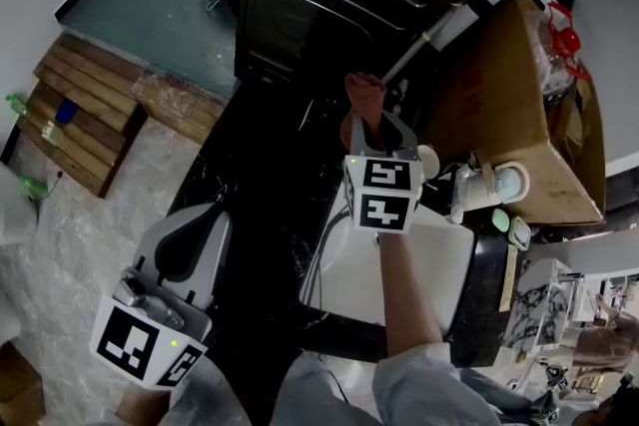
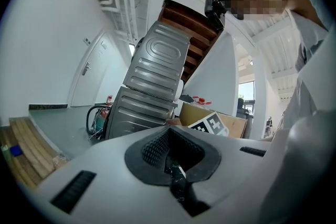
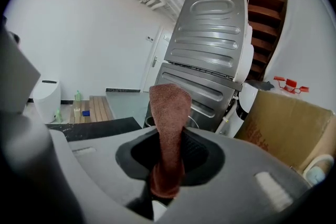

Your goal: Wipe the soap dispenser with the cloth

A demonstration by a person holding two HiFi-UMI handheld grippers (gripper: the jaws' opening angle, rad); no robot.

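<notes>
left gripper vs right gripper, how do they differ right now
Right gripper: shut on the brown cloth; left gripper: shut, empty. Right gripper reaches forward over the black counter; left gripper sits back at the head view's lower left. Both carry marker cubes.

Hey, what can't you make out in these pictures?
Which small white item beside the sink is the soap dispenser: too small in the head view; both gripper views miss them.
Lower end of the cloth: right gripper view, buried inside the right gripper clamped on it.
Cardboard box: cut by that view's edge.
</notes>
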